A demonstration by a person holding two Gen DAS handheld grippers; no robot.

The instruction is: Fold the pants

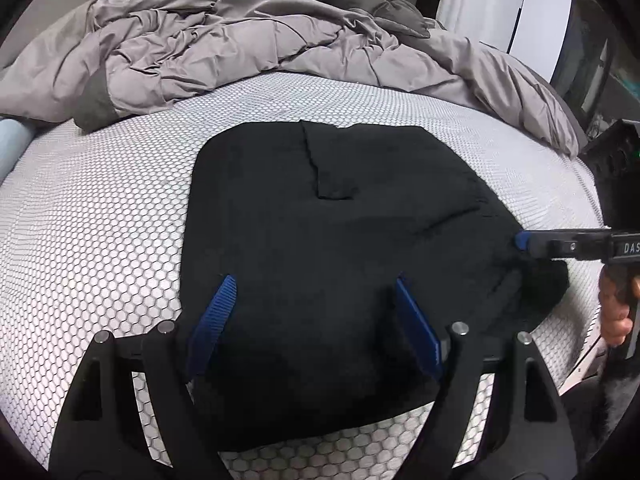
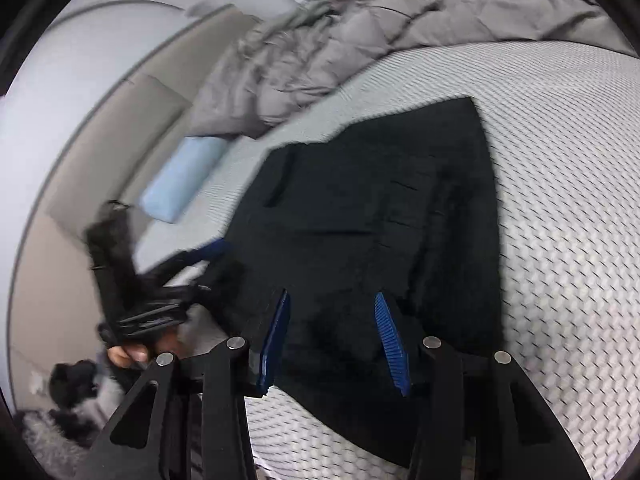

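Soft, even indoor light with no glare. The left wrist view is sharp; the right wrist view is smeared by motion blur, worst to the left of its tongs. Both bend at dark rounded edges. The black pants show little detail.

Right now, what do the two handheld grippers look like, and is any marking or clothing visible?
Both the left gripper and right gripper are black linkage frames with silver pivot pins and ribbed blue finger pads. The right gripper's body carries white letters "DAS", cut off by the frame edge. No sleeve is clearly visible.
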